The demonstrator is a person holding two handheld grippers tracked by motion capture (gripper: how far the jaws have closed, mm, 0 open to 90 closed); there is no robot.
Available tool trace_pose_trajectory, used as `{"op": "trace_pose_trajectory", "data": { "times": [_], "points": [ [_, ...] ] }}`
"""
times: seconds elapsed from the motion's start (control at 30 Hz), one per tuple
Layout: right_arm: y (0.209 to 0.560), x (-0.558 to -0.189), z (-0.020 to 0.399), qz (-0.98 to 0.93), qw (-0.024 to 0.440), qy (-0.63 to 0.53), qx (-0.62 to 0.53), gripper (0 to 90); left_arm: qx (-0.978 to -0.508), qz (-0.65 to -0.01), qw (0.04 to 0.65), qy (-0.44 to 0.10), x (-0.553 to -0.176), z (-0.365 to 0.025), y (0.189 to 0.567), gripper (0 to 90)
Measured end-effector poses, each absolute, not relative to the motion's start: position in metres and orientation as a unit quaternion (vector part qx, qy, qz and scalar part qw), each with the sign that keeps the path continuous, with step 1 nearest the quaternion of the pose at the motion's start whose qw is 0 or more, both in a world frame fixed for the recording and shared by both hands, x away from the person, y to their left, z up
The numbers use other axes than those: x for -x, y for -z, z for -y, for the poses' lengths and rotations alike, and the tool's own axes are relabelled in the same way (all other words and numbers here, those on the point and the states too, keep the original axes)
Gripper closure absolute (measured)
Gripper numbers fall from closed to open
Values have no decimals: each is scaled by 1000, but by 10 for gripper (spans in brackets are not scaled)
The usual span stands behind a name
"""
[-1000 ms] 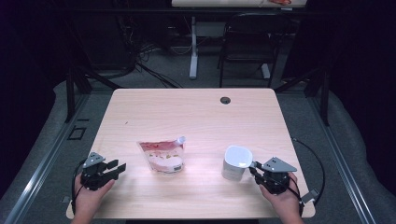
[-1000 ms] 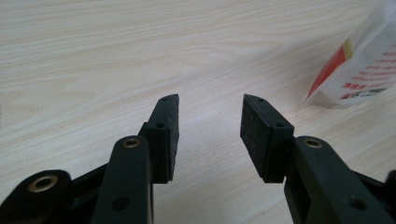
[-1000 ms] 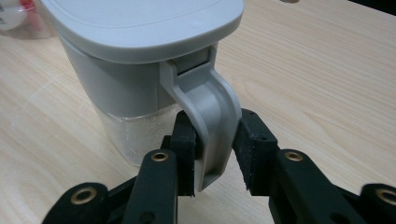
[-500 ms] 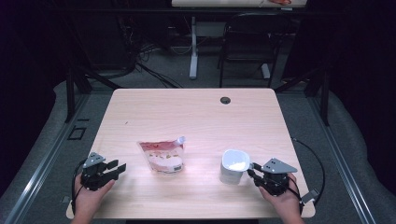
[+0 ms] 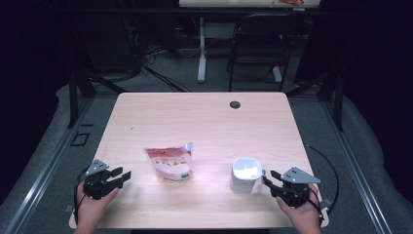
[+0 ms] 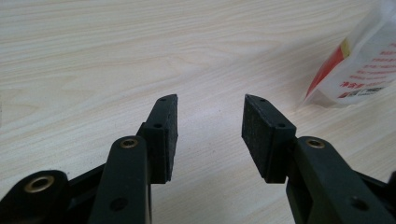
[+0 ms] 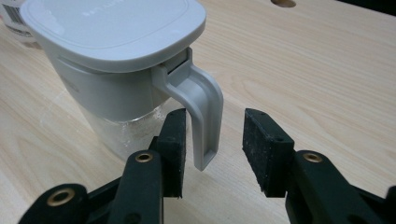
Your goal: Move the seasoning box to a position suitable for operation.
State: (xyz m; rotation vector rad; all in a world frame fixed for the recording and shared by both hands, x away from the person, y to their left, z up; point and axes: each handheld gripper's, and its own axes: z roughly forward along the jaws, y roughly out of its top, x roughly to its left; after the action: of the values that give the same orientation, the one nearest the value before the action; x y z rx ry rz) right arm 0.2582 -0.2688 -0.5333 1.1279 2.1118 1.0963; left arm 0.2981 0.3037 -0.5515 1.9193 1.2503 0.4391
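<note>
Pouch (image 6: 362, 70) print red, unreadable

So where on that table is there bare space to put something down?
The whole far half of the table is bare, from the pouch and lidded jug back to the cable hole. A smaller patch lies between pouch and jug. The near corners are crowded by the left gripper and right gripper.

White lidded jug (image 5: 244, 174), clear-bodied, stood upright at worktop (image 5: 204, 122) front right; grey handle (image 7: 201, 116) turned rightward.
</note>
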Motion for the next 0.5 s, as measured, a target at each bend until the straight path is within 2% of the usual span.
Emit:
{"op": "trace_pose_trajectory", "data": {
  "times": [0.13, 0.3, 0.37, 0.5],
  "points": [
    [525, -253, 271, -768, 264, -404, -421, 624, -757, -491, 395, -171, -297, -303, 551, 563],
    [512, -256, 274, -751, 256, -412, -448, 661, -759, -490, 395, -165, -297, -302, 551, 577],
    [510, -259, 275, -749, 237, -397, -474, 673, -763, -489, 391, -161, -297, -302, 551, 581],
    [505, -262, 276, -745, 239, -387, -488, 704, -761, -489, 393, -163, -297, -301, 552, 581]
  ]
}}
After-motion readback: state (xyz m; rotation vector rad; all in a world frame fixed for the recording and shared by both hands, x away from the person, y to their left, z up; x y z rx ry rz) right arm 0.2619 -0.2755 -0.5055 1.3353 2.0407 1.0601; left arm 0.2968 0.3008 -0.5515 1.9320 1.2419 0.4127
